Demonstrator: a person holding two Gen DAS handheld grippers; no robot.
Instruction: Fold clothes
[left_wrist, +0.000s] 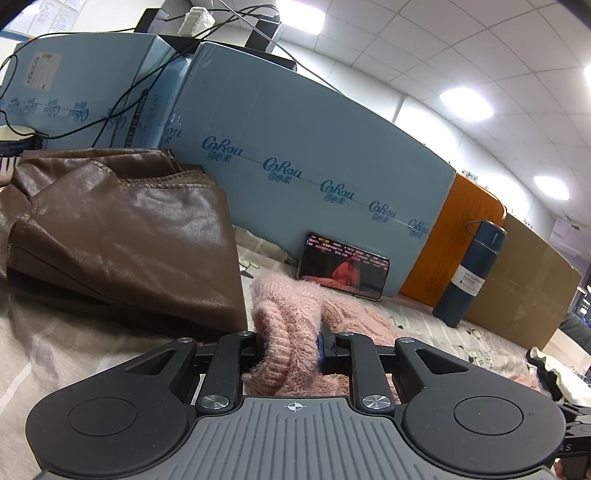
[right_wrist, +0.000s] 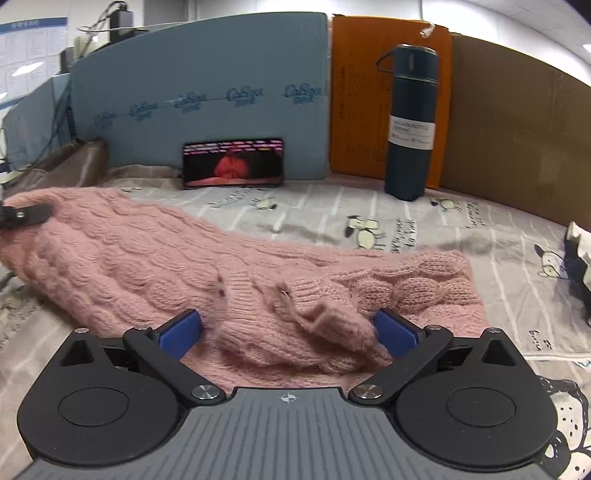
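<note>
A pink cable-knit sweater (right_wrist: 155, 251) lies spread across the patterned sheet (right_wrist: 332, 218). My left gripper (left_wrist: 290, 345) is shut on a bunched edge of the pink sweater (left_wrist: 288, 325) and holds it raised a little. It shows at the far left of the right wrist view (right_wrist: 26, 216). My right gripper (right_wrist: 288, 330) is open, its blue pads (right_wrist: 179, 332) on either side of a loose fold of the sweater near the front edge, not closed on it.
A folded brown leather garment (left_wrist: 122, 236) lies at the left. A phone (right_wrist: 233, 162) leans on the blue foam board (right_wrist: 207, 96). A dark blue flask (right_wrist: 410, 122) stands by the orange panel (right_wrist: 354, 110) and cardboard (right_wrist: 517, 140). A black-and-white item (right_wrist: 578, 258) lies at the right.
</note>
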